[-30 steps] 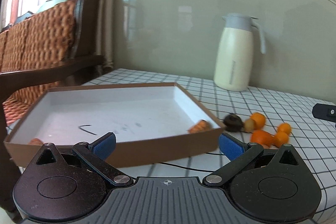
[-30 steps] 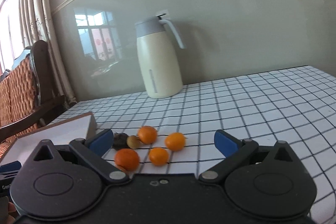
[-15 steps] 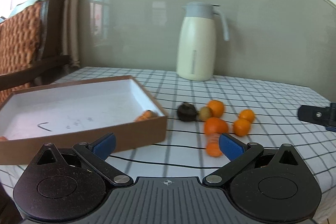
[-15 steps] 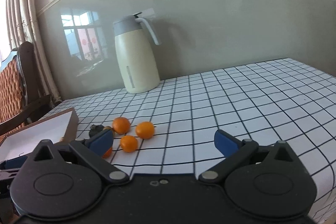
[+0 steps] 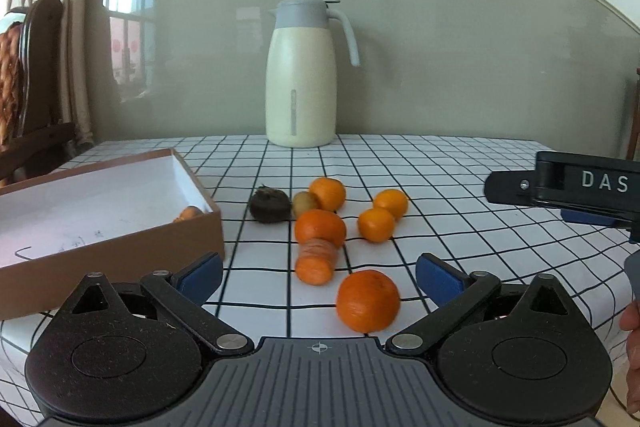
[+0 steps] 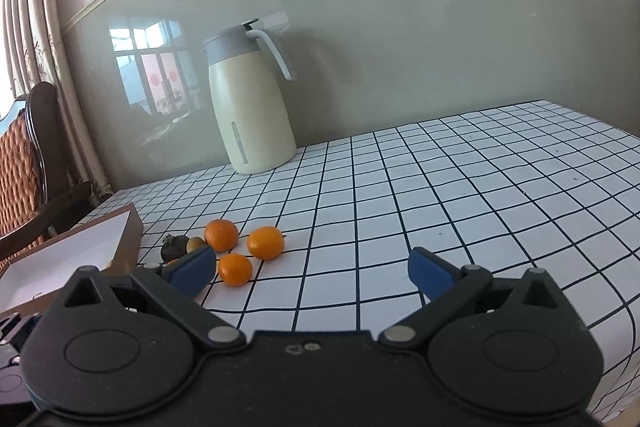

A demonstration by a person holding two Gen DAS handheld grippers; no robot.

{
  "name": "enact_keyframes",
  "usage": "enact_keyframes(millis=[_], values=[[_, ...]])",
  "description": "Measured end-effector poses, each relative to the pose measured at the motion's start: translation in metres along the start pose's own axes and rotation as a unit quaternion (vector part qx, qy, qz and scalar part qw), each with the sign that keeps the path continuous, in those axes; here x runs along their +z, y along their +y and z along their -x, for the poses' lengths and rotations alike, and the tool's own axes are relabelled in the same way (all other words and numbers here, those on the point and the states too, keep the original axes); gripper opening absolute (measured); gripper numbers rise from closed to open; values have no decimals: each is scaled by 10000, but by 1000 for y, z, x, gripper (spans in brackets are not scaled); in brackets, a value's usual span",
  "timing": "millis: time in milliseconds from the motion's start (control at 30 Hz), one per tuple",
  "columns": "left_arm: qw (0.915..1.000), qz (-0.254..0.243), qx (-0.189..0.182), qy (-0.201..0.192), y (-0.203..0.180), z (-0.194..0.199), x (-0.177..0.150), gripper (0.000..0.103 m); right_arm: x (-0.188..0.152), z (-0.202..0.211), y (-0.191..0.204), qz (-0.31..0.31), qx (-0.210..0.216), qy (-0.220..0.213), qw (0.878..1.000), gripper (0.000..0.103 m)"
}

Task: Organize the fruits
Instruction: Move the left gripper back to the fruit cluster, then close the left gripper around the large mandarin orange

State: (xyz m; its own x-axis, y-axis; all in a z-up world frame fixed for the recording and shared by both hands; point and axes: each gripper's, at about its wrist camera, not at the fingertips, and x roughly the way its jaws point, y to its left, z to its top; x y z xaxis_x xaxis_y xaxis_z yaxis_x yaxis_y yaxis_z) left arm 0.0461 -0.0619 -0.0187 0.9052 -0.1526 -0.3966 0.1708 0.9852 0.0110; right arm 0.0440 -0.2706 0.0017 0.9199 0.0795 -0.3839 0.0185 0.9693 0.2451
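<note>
Both tongs spread, left tongs closing; right tongs empty; jug behind oranges.

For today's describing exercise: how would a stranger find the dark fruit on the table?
Start at the cream jug by the wall, then come forward to the fruit cluster beside the cardboard box. The dark fruit sits at the cluster's box-side edge, the only blackish-brown, wrinkled piece among the bright oranges.
</note>
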Motion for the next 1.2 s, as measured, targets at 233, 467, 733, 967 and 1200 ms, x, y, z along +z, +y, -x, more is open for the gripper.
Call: enact_keyframes(millis=[233, 467, 733, 967, 1200], values=[[9999, -44, -38, 137, -5, -4, -3, 86, 1, -1, 0, -21, 19, 21, 10000, 97], [9995, -158, -134, 229, -13, -9, -5, 77, 0, -4, 2, 44, 26, 104, 9999, 97], [9989, -149, -192, 407, -18, -15, -9, 56, 0, -10, 5, 51, 86, 191, 9998, 97], [9985, -126, -258, 475, -22, -20, -11, 39, 0, -12, 7, 48, 103, 215, 9997, 97], [9989, -172, -142, 423, -22, -18, -12, 37, 0, -21, 12, 69, 166, 310, 9994, 92]])
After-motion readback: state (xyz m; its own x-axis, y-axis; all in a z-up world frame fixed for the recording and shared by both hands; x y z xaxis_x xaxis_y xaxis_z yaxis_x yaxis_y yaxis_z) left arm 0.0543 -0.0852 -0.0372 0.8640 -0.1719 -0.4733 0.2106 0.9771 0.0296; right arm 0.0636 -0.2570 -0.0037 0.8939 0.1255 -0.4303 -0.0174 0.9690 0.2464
